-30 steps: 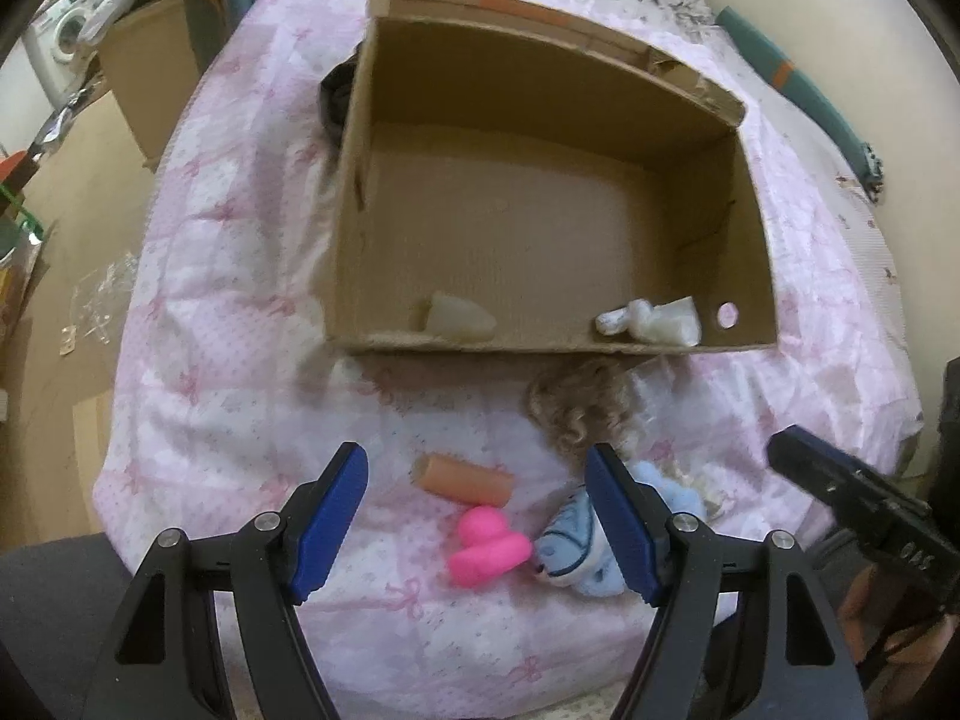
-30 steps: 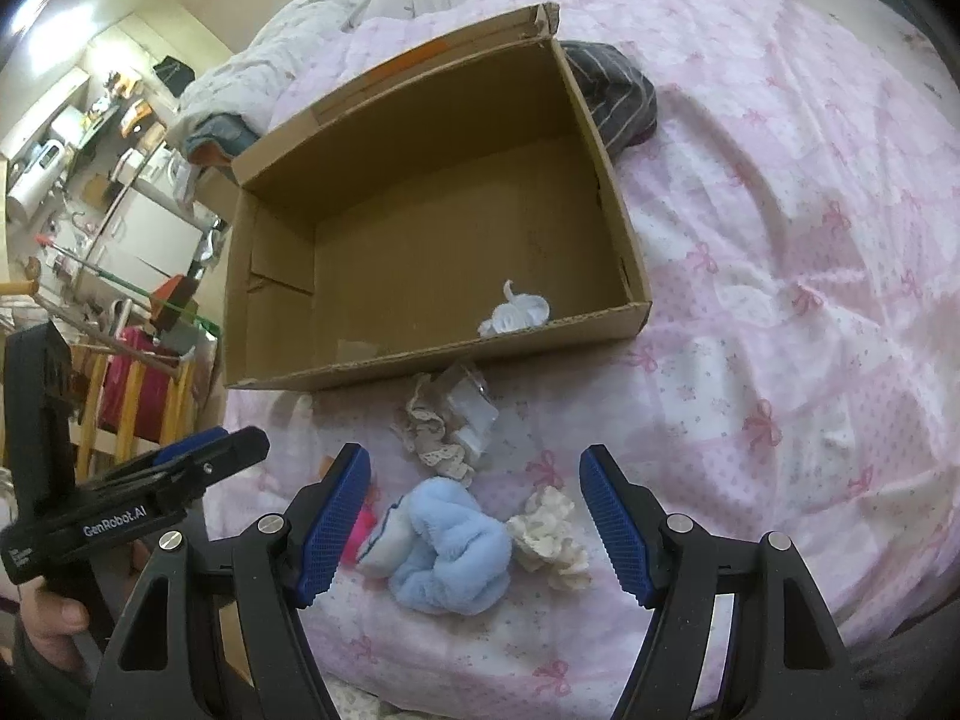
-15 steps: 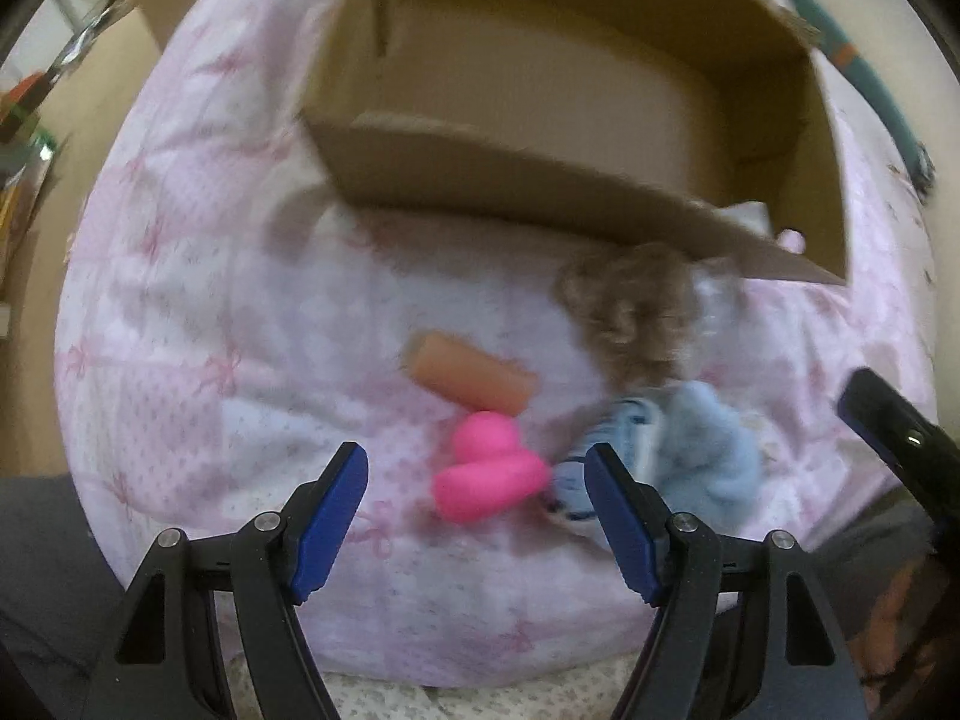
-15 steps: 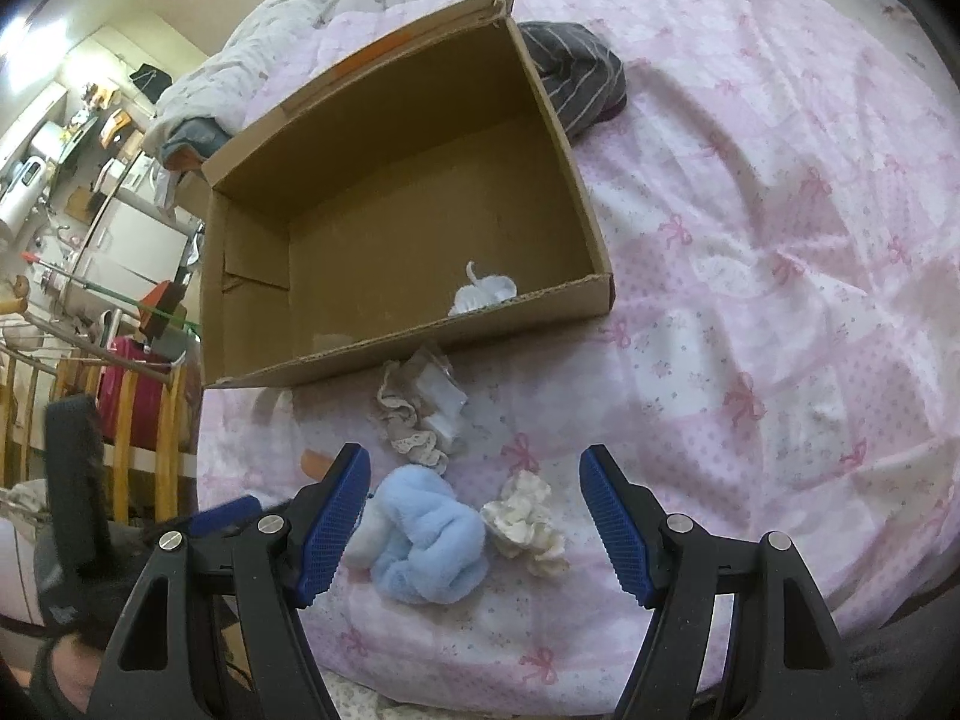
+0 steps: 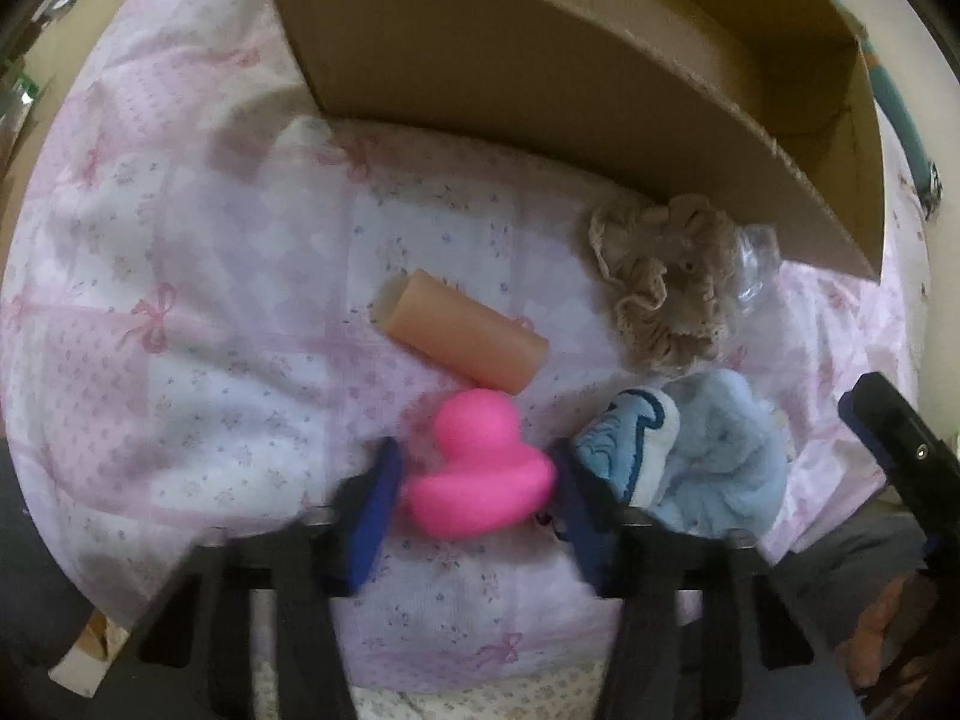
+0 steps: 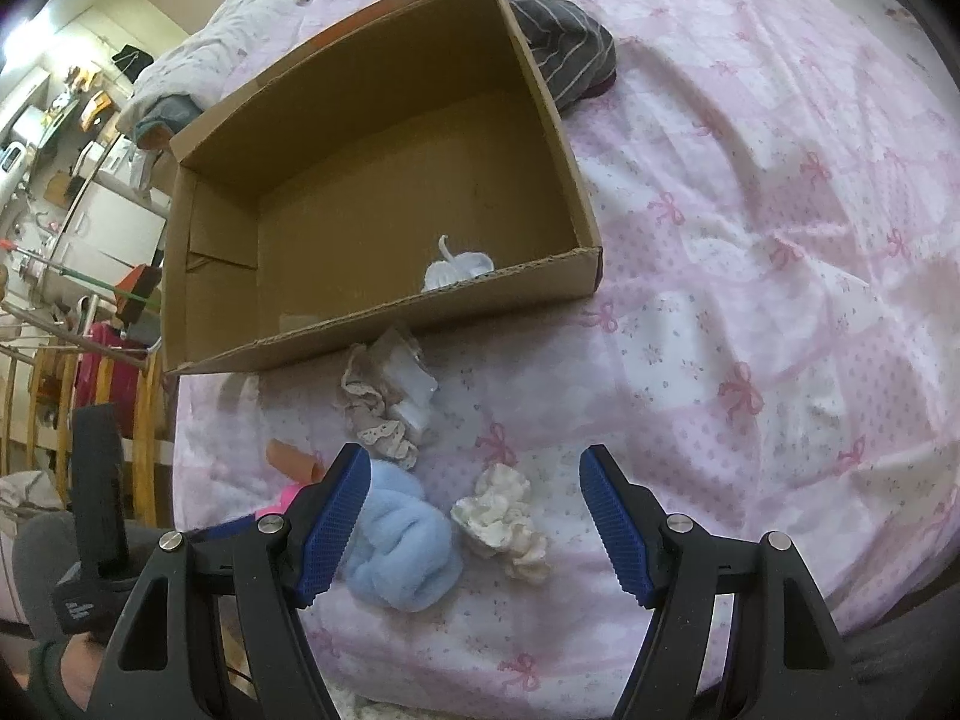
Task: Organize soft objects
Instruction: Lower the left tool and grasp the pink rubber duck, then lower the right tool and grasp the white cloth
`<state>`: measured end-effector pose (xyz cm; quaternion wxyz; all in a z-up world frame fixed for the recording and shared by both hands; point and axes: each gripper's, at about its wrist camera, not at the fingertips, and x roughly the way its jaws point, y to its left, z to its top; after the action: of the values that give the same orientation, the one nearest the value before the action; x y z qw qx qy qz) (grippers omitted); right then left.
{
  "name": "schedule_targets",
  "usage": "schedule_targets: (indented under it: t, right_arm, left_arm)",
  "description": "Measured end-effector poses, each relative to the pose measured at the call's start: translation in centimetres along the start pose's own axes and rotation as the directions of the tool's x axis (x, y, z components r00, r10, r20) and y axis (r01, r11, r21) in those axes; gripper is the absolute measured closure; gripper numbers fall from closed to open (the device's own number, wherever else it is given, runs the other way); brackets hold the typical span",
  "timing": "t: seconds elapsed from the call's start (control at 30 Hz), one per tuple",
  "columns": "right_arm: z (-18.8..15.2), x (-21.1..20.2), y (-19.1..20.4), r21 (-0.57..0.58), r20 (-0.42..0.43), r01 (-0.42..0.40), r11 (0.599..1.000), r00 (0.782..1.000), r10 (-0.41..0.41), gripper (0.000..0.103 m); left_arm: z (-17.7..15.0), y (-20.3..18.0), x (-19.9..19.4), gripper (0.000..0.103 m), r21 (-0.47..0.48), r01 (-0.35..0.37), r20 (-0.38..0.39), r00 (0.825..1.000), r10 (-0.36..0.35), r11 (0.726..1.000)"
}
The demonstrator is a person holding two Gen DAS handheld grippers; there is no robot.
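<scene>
In the left wrist view a pink rubber duck lies on the pink bedspread between the blue pads of my left gripper, whose jaws have narrowed to its sides. An orange foam cylinder, a beige lace scrunchie and a light blue fluffy sock bundle lie close by. My right gripper is open and empty above the blue bundle and a cream scrunchie. The open cardboard box holds a white soft item.
A grey striped cloth lies behind the box's right corner. The bed's left edge drops to furniture and a drying rack. The pink bedspread stretches to the right of the box.
My left gripper has dropped and moved forward onto the duck, and its jaws have narrowed around it. The right gripper has drifted slightly and stays open.
</scene>
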<state>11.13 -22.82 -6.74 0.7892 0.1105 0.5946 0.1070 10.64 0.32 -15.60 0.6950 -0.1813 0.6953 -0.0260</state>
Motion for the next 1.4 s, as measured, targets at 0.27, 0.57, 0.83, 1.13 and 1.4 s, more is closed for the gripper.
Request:
schedule_targets:
  t: [0.27, 0.57, 0.83, 1.13, 1.4]
  right_arm:
    - [0.0, 0.5, -0.3, 0.003, -0.016, 0.009, 1.000, 1.000, -0.009, 0.026]
    - [-0.1, 1.3, -1.5, 0.074, -0.059, -0.035, 0.997, 0.997, 0.039, 0.026]
    - [-0.1, 1.7, -1.4, 0.065, -0.067, -0.034, 0.997, 0.997, 0.038, 0.029]
    - [-0.7, 4.7, -2.0, 0.077, -0.175, 0.068, 0.995, 0.983, -0.053, 0.042]
    - [-1.8, 6.4, -0.3, 0.001, -0.221, 0.059, 0.998, 0.973, -0.058, 0.076]
  left_arm:
    - [-0.1, 0.3, -3.8, 0.062, 0.065, -0.099, 0.120, 0.989, 0.091, 0.993]
    - [1.1, 1.6, -13.2, 0.062, 0.137, -0.168, 0.294, 0.948, 0.121, 0.976]
    - [1.6, 3.3, -10.4, 0.062, 0.033, -0.075, 0.277, 0.959, 0.063, 0.997]
    - [1.0, 1.8, -11.1, 0.062, 0.085, -0.108, 0.336, 0.939, 0.074, 0.991]
    - [0.9, 2.0, -11.6, 0.062, 0.077, -0.082, 0.339, 0.939, 0.051, 0.994]
